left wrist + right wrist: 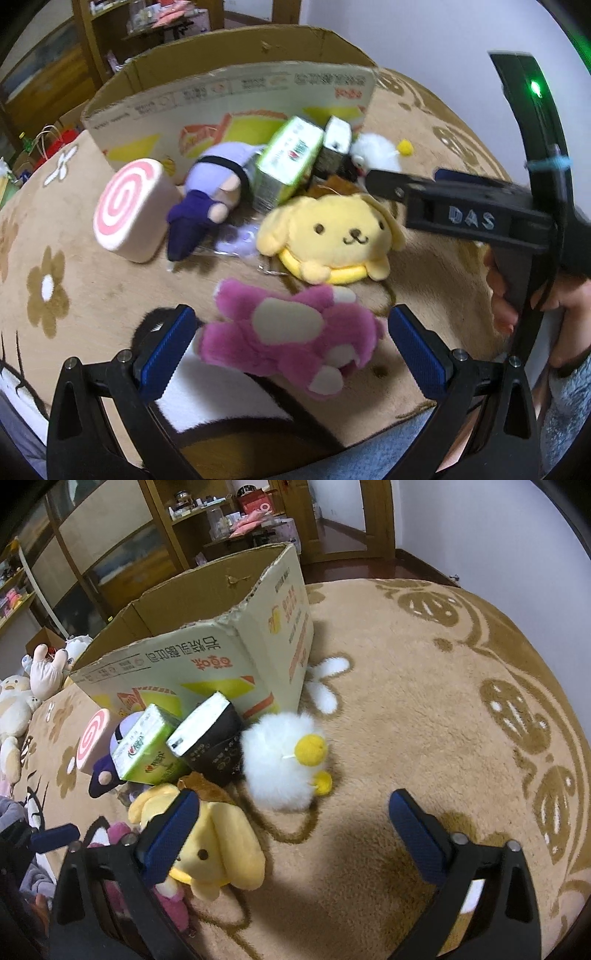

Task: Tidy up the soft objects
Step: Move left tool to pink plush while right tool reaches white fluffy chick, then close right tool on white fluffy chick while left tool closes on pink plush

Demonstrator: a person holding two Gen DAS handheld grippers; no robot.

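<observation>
Beige plush blanket with brown flower pattern [74, 236]: covers the whole surface, carries everything listed.

Open brown cardboard box with printed front [229, 96]: upper centre of the left-wrist frame, behind the pile; likely destination.

Pink-and-white spiral roll cushion [129, 210]: left of centre, just before the box.

Yellow dog plush with round face [332, 236]: centre of frame, beyond the pink toy.

Pink furry bear plush with cream patches [291, 332]: lower centre, lying between the blue pads, apparently not yet touched.

White fluffy ball plush with yellow pompoms [280, 760]: centre of the right-wrist frame, ahead and left of the right tool's gap.

Green tissue pack [288, 162] and black-and-white pack [334, 147]: leaning against the box.

Left tool [291, 350]: spread wide around the pink bear. Advised: lower, close on the thick body, not loose fur.

Right tool [295, 834]: spread, empty, left finger over the yellow dog.
</observation>
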